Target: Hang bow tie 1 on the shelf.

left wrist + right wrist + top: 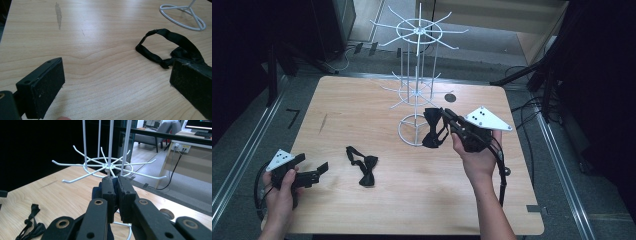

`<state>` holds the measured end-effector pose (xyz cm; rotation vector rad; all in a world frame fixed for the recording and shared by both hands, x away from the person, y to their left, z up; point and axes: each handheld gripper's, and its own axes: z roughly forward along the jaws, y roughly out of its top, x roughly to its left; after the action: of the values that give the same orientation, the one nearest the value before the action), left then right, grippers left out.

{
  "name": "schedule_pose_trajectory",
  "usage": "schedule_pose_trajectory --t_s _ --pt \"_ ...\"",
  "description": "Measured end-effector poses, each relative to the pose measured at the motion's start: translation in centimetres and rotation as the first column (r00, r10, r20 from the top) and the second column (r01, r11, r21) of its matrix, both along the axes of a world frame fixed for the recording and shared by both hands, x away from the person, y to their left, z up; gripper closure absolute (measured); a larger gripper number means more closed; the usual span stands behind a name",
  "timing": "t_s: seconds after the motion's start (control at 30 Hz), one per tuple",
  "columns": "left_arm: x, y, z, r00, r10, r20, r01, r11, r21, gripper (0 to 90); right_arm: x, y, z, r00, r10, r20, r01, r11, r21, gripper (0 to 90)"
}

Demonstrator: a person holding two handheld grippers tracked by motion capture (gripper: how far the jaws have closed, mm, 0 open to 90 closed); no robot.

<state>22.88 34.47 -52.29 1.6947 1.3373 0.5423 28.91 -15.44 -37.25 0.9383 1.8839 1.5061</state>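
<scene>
Right hand-held gripper [446, 116] was clamped on a black bow tie [432, 129], held up just beside the white wire rack [414, 95]. Left hand-held gripper [319, 170] sat with jaws apart on the bench [362, 100], second bow tie [363, 166] lying near it.
</scene>
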Motion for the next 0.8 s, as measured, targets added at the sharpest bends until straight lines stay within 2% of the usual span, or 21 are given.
schedule_pose_trajectory --t_s 0.4,0.8 --pt "0.0 0.0 0.0 1.0 0.0 -0.002 0.0 1.0 0.001 0.2 0.5 -1.8 -0.8 0.9986 -0.047 -0.026 0.047 0.9989 -0.004 86.5" --pt "0.0 0.0 0.0 1.0 0.0 -0.003 0.0 1.0 -0.004 0.2 1.5 -2.0 -0.9 0.9935 -0.102 -0.051 0.102 0.9948 -0.005 86.5"
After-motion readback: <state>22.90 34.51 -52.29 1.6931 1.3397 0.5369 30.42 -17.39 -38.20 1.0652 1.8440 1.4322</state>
